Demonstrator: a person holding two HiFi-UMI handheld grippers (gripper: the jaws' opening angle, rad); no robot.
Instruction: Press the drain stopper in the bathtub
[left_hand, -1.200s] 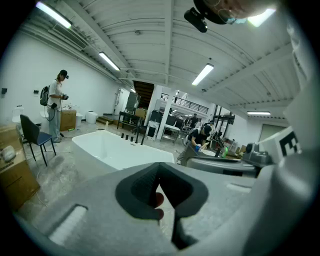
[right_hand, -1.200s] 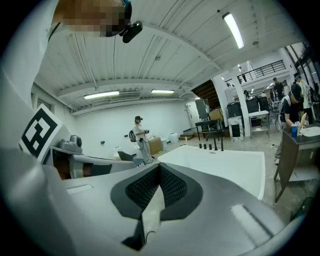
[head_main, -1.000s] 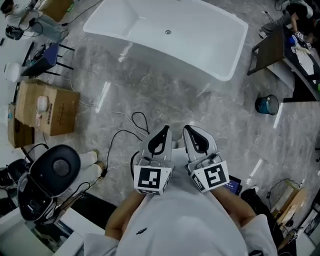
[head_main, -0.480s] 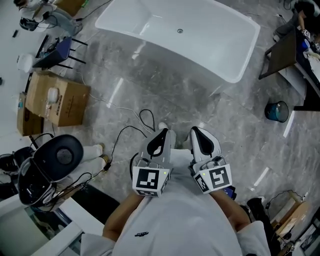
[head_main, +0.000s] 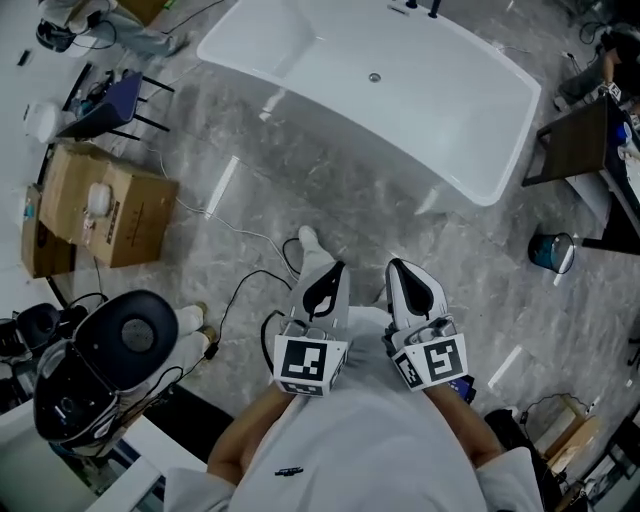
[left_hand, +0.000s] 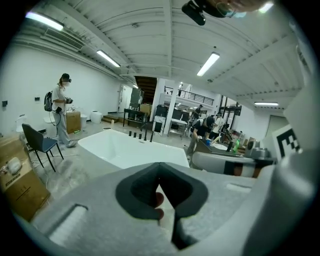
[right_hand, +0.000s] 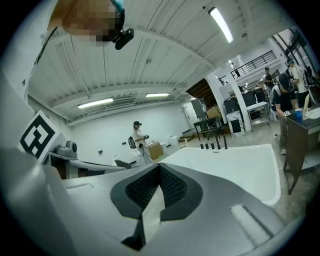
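The white bathtub (head_main: 400, 90) stands on the grey marble floor at the top of the head view, well ahead of me. Its small round metal drain stopper (head_main: 374, 77) sits in the tub's floor, and dark faucet fittings (head_main: 420, 8) line the far rim. My left gripper (head_main: 328, 270) and right gripper (head_main: 402, 270) are held side by side close to my chest, far short of the tub. Both are shut with nothing in them. The tub (left_hand: 122, 150) lies beyond the closed left jaws in the left gripper view, and the same tub (right_hand: 235, 167) shows in the right gripper view.
Cardboard boxes (head_main: 105, 205) and a dark chair (head_main: 110, 100) stand at the left. Black cables (head_main: 250, 270) trail over the floor by my feet. A teal bucket (head_main: 549, 251) and a dark table (head_main: 575, 140) are at the right. Another person (left_hand: 61, 107) stands far left.
The tub has come lower and nearer in the head view as I walk toward it, and a foot has stepped forward. Both grippers stay shut at my chest.
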